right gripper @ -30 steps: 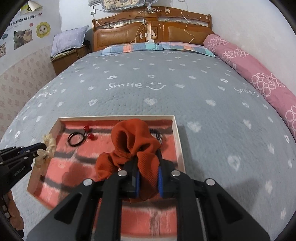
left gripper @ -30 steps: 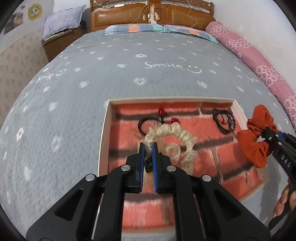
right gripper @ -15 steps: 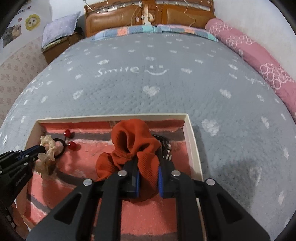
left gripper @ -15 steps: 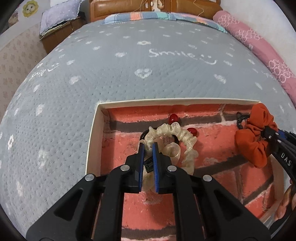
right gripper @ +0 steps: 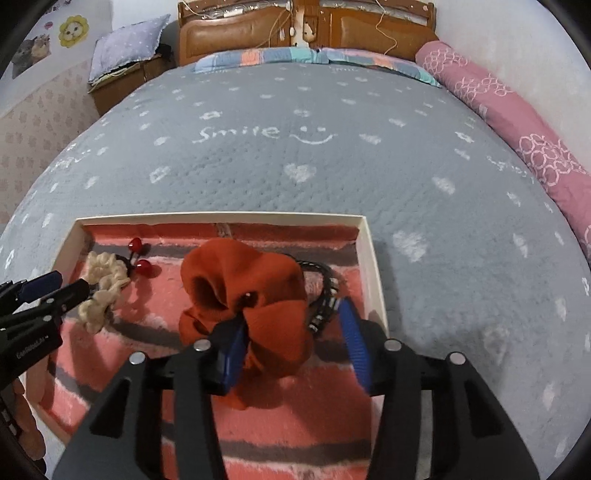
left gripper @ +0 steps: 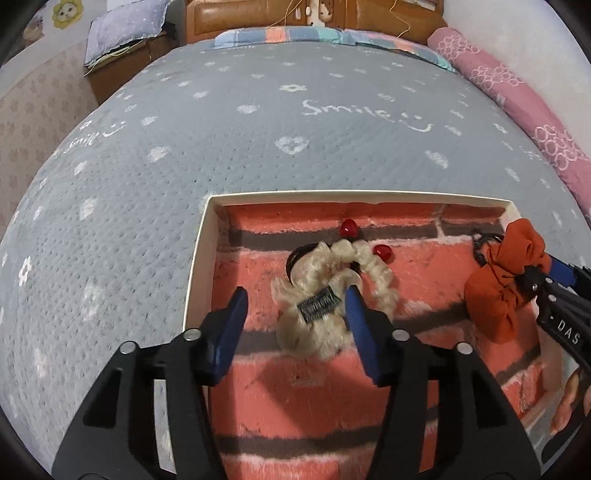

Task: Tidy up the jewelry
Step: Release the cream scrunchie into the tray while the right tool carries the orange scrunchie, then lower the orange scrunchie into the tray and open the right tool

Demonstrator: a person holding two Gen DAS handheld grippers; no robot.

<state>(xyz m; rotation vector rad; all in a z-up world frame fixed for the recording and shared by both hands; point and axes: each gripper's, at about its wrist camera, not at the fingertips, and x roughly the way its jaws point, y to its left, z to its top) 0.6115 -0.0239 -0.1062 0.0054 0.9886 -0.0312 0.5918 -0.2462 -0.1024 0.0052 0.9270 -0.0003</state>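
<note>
A shallow white-rimmed tray (left gripper: 199, 254) with a brick-pattern lining lies on the bed. My left gripper (left gripper: 295, 299) is open over its left part, with a cream scrunchie (left gripper: 317, 325) lying between the fingers on the lining. My right gripper (right gripper: 295, 325) is open over the tray's right part (right gripper: 373, 266), with an orange scrunchie (right gripper: 258, 295) resting between its fingers. A black hair tie with red beads (left gripper: 382, 252) lies under the cream scrunchie. Another black hair tie (right gripper: 325, 291) lies beneath the orange one.
The tray sits on a grey patterned bedspread (left gripper: 258, 129). A pink bolster (right gripper: 517, 125) runs along the right wall. A wooden headboard (right gripper: 306, 33) and a bedside cabinet (right gripper: 122, 81) with a pillow stand at the far end.
Both grippers have opened and released their scrunchies into the tray. The cream scrunchie and the orange scrunchie now rest on the lining.
</note>
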